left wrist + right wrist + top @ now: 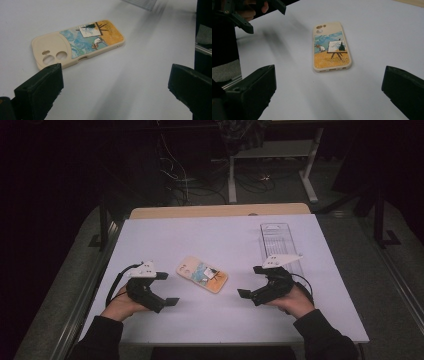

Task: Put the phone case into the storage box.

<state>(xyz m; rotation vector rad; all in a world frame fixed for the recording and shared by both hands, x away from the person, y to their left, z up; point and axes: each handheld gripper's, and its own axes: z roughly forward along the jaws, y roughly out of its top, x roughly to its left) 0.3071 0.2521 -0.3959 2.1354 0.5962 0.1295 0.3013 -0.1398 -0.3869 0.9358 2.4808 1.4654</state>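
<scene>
A cream phone case [202,274] printed with a painted field, sky and easel lies flat, back up, near the middle of the white table [210,240]. My left gripper [166,289] sits to its left, open and holding nothing, with the case [77,42] ahead of its jaws. To the right of the case my right gripper [252,281] is open too, and its jaws point at the case [331,47]. Both grippers are apart from the case.
A clear plastic box [279,242] lies on the table behind my right gripper. A wooden table edge [220,210] shows behind the white top. Cables and desk legs are on the dark floor beyond.
</scene>
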